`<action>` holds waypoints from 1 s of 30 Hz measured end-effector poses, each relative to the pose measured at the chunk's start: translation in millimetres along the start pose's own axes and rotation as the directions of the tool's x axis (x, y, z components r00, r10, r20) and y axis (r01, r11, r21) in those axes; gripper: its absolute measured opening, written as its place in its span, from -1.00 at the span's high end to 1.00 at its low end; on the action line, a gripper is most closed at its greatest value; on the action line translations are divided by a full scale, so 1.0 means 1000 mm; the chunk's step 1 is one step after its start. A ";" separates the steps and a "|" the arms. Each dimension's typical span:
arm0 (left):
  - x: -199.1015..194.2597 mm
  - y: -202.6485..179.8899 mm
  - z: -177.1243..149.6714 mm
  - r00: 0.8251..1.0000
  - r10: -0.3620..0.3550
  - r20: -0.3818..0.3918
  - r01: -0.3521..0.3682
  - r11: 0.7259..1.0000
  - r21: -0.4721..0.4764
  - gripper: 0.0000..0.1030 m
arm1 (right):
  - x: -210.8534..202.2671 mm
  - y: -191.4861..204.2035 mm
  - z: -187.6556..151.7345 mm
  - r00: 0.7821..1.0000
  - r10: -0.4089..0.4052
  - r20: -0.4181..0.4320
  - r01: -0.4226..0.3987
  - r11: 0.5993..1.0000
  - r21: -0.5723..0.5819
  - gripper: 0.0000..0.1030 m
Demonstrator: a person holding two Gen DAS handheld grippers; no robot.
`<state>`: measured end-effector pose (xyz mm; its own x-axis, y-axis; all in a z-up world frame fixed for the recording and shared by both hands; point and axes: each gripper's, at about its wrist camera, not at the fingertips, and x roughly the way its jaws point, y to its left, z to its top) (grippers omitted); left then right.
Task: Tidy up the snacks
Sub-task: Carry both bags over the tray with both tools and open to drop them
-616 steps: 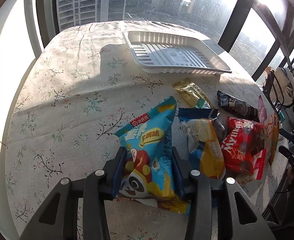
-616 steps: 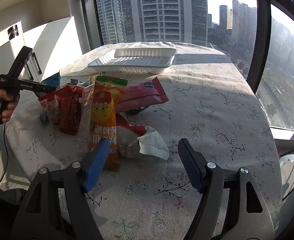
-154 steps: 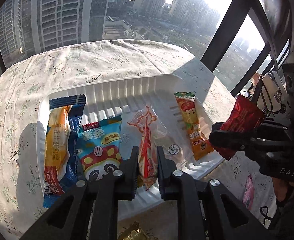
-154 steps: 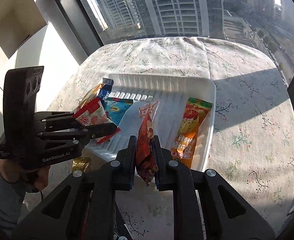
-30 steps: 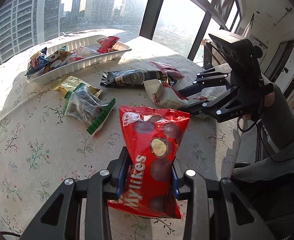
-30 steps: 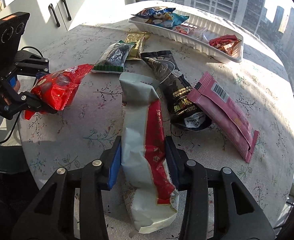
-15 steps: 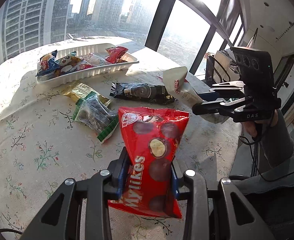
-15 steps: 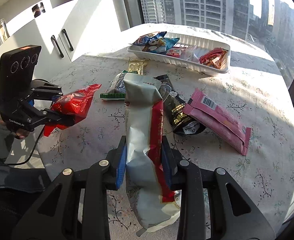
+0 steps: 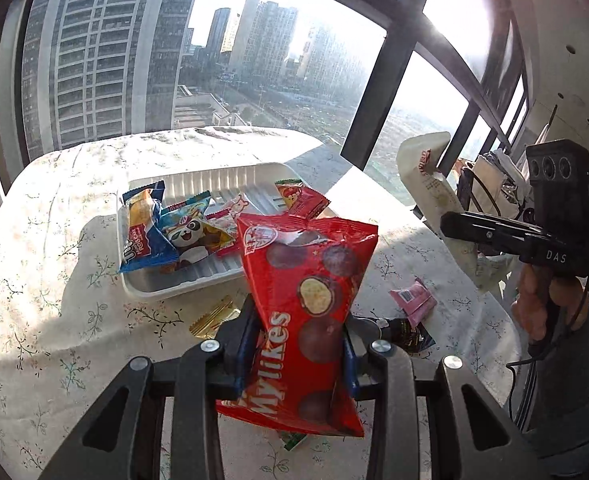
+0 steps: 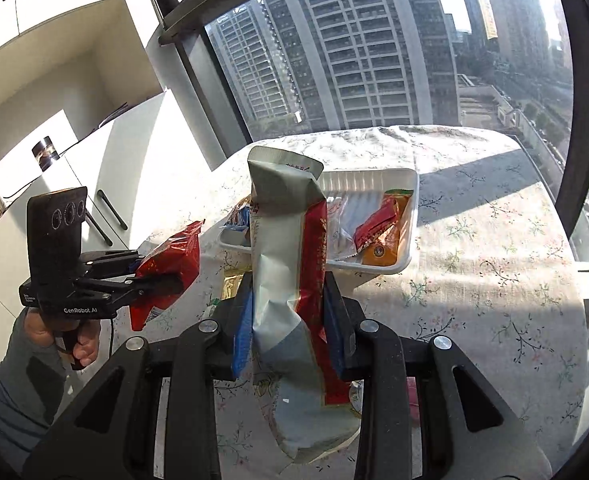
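Note:
My left gripper [image 9: 300, 338] is shut on a red Mylikes bag [image 9: 308, 300], held upright above the table; it also shows in the right wrist view [image 10: 170, 264]. My right gripper [image 10: 288, 312] is shut on a long white-and-red snack pack [image 10: 290, 264], raised above the table; that pack shows at the right of the left wrist view [image 9: 430, 192]. Beyond both stands the white tray [image 9: 166, 284], also in the right wrist view [image 10: 408, 184], holding several snack packs: a blue cake pack [image 9: 142, 228], a panda pack [image 9: 190, 234] and an orange pack [image 10: 390, 232].
On the floral tablecloth lie a gold wrapper [image 9: 212, 318], a pink pack [image 9: 412, 300] and a dark pack [image 9: 408, 334], all near the tray's front. Windows stand behind the table. White cabinets [image 10: 106, 168] stand to the left.
Both grippers have risen and swung toward the tray with their packs; the tray now sits nearer and more central in both views. The white-and-red pack is lifted off the table.

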<state>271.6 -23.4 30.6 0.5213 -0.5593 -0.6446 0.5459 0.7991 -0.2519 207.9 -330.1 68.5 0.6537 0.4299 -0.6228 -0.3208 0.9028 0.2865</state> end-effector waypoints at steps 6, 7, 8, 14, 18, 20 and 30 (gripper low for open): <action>0.041 0.022 0.050 0.996 0.085 0.017 -0.084 0.993 -0.083 0.28 | 0.037 -0.008 0.048 1.000 -0.014 0.022 0.013 0.999 0.030 0.43; 0.048 0.022 0.055 0.995 0.097 0.013 -0.095 0.992 -0.082 0.28 | 0.047 -0.010 0.054 1.000 -0.015 0.014 0.015 0.999 0.038 0.43; 0.056 0.022 0.060 0.994 0.106 0.011 -0.105 0.991 -0.081 0.28 | 0.056 -0.012 0.060 1.000 -0.018 0.004 0.018 0.999 0.043 0.43; 0.094 0.026 0.076 0.988 0.152 0.000 -0.152 0.984 -0.095 0.28 | 0.110 -0.026 0.086 0.997 -0.046 -0.061 0.051 0.995 0.088 0.43; 0.117 0.034 0.079 0.986 0.164 -0.023 -0.166 0.979 -0.115 0.28 | 0.130 -0.036 0.093 0.995 -0.058 -0.075 0.067 0.990 0.124 0.43; 0.126 0.037 0.080 0.984 0.178 -0.030 -0.180 0.977 -0.117 0.28 | 0.138 -0.041 0.093 0.995 -0.059 -0.084 0.071 0.986 0.150 0.43; 0.149 0.044 0.078 0.980 0.193 -0.045 -0.197 0.973 -0.119 0.21 | 0.186 -0.073 0.090 0.986 -0.088 -0.139 0.115 0.972 0.206 0.41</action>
<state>424.2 -88.7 -20.5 0.5869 -0.3843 -0.7126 0.3509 0.9140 -0.2039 414.6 -315.1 -2.3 0.5778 0.3433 -0.7404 -0.0951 0.9294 0.3567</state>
